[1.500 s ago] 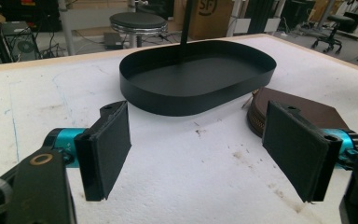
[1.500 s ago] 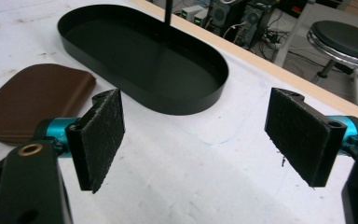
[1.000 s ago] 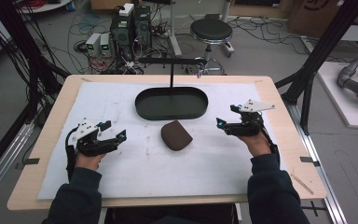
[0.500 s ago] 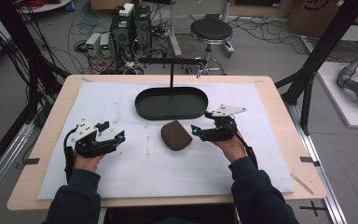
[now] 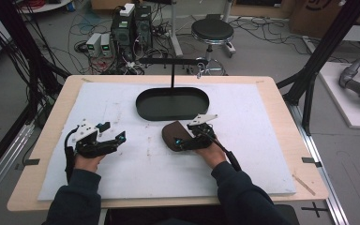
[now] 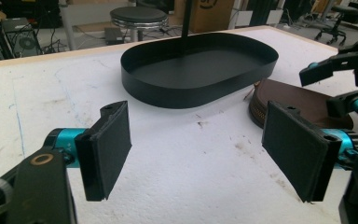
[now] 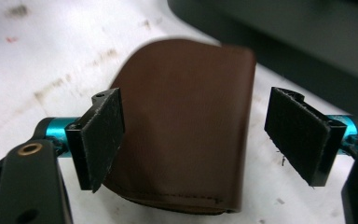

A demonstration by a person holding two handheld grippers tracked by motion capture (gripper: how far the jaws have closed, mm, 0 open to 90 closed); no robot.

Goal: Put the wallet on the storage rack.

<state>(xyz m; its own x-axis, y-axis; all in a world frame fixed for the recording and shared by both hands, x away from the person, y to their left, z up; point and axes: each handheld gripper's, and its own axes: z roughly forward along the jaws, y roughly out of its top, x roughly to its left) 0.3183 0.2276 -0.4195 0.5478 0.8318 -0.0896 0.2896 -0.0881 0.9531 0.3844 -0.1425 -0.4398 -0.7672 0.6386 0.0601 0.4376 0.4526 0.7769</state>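
Note:
A brown leather pouch (image 5: 169, 133) lies flat on the white mat, just in front of a black oval tray (image 5: 143, 110). My right gripper (image 5: 180, 140) is open and reaches over the pouch from its right. In the right gripper view the pouch (image 7: 186, 116) lies under and between the two spread pads (image 7: 103, 135); I cannot tell whether they touch it. My left gripper (image 5: 120, 137) rests open on the mat at the left, with nothing between its jaws. The left gripper view has the tray (image 6: 191, 88), the pouch (image 6: 293, 100) and the right gripper (image 6: 349, 88) beyond my left gripper (image 6: 198, 149).
A thin black post with a crossbar (image 5: 172, 62) rises from the tray's far side. The white mat (image 5: 272, 154) covers most of the wooden table (image 5: 304, 187). Beyond the far edge are a stool (image 5: 212, 31), computers and cables on the floor.
My right gripper has moved left across the mat and now reaches over the pouch. The left gripper has shifted only slightly. The pouch and the tray have stayed put.

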